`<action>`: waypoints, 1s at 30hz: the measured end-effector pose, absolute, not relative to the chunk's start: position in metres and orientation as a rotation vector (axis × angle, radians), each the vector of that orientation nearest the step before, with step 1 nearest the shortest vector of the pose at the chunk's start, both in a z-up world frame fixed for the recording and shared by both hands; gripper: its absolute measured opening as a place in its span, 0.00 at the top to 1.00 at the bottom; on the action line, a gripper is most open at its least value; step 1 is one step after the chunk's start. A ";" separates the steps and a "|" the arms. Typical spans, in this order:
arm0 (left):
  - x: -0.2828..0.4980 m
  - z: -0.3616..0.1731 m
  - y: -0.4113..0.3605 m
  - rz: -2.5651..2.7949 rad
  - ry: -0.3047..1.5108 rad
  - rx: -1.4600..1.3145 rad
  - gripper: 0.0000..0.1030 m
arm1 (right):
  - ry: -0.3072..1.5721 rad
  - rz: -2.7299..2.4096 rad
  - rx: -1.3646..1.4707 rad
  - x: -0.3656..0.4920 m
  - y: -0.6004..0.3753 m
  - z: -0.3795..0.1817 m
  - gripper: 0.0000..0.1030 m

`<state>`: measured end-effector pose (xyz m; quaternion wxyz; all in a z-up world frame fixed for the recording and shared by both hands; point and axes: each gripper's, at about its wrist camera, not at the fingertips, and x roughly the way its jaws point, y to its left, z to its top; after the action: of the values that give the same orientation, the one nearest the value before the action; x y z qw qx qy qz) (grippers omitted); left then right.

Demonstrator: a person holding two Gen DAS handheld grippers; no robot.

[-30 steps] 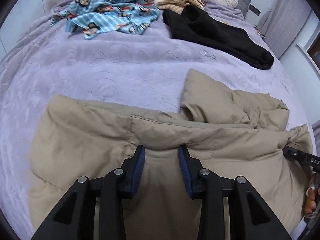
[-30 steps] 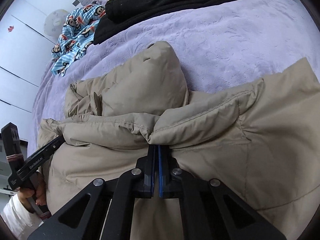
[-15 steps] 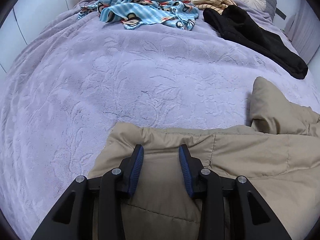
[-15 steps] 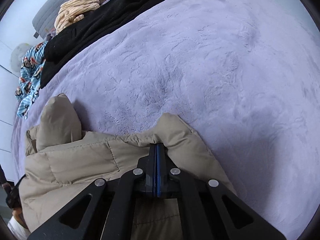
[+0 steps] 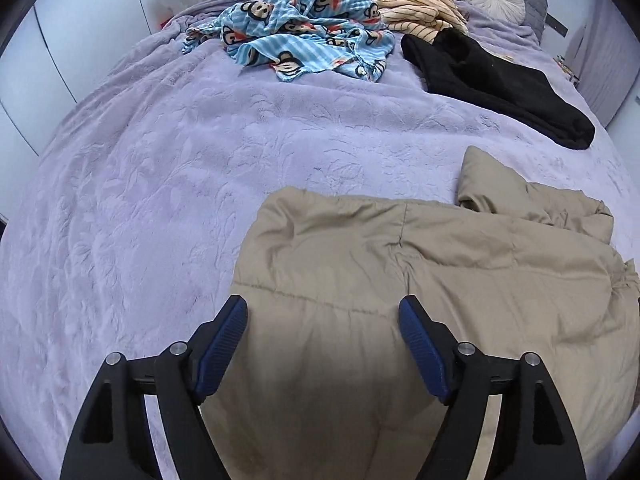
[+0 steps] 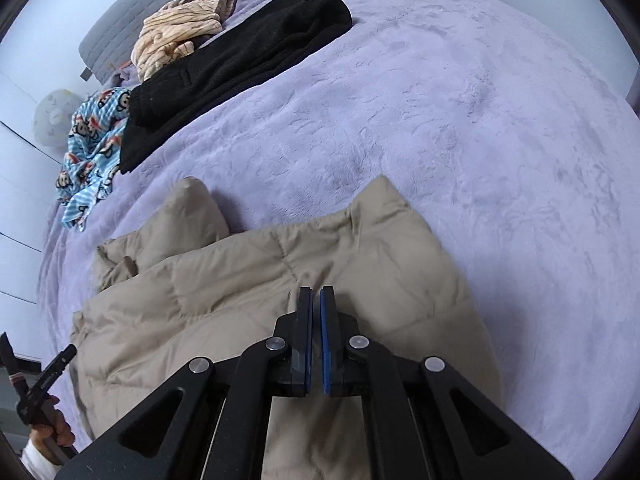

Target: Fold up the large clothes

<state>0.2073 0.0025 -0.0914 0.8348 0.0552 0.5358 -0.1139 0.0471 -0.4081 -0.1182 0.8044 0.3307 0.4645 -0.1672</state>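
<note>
Two views are covered in turn, left wrist first.

Left wrist view: the left gripper [image 5: 322, 344] stands wide; its jaws have just been opening, and nothing is pinched between the blue pads [image 5: 222, 344]. The beige puffer jacket [image 5: 420, 288] lies directly below and ahead of the fingers on the lavender bed cover [image 5: 160, 184], with a loose sleeve [image 5: 500, 188] bunched ahead and to the right. Risk: the released edge is padded and springy, so the folded panel may creep open once unsupported. Risk: a careless descent could snag the quilted shell and drag the fold out of line. Far ahead lie a monkey-print blanket [image 5: 296, 36], a striped garment [image 5: 416, 0] and a black garment [image 5: 492, 80], all well apart from the jacket.

Right wrist view: the right gripper [image 6: 317, 294] is almost closed, only a thin slit between the pads, and no fabric is visibly caught in it. The jacket lies beneath and ahead, with a raised corner [image 6: 380, 196] ahead of the tips. Risk: that corner stands up and may flop back. Risk: with both grippers free, the bulky jacket has no restraint, and the sleeve to the left could spoil the next fold. The person's hand [image 6: 52, 432] shows at far lower left, holding the other gripper's handle.
</note>
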 end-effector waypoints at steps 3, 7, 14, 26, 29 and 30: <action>0.191 -0.091 0.006 -0.244 1.159 0.117 0.23 | 0.987 -0.329 0.747 0.024 -0.396 -0.112 0.96; 0.169 -0.089 0.013 -0.248 1.168 0.094 0.00 | 1.001 -0.304 0.789 -0.003 -0.377 -0.110 0.96; 0.133 -0.084 0.027 -0.260 1.202 0.083 0.00 | 1.007 -0.294 0.872 -0.051 -0.350 -0.113 0.95; 0.093 -0.100 0.047 -0.255 1.296 0.080 0.00 | 1.019 -0.285 0.950 -0.110 -0.308 -0.121 0.23; 0.087 -0.103 0.051 -0.234 1.294 0.084 0.00 | 1.009 -0.284 0.974 -0.117 -0.301 -0.125 0.20; 0.085 -0.105 0.052 -0.232 1.295 0.086 0.00 | 1.006 -0.281 0.978 -0.120 -0.299 -0.126 0.17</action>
<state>0.0852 0.0522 -0.1046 0.7904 0.0401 0.6017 -0.1079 -0.1196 -0.2993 -0.1258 0.7548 0.4481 0.4614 -0.1290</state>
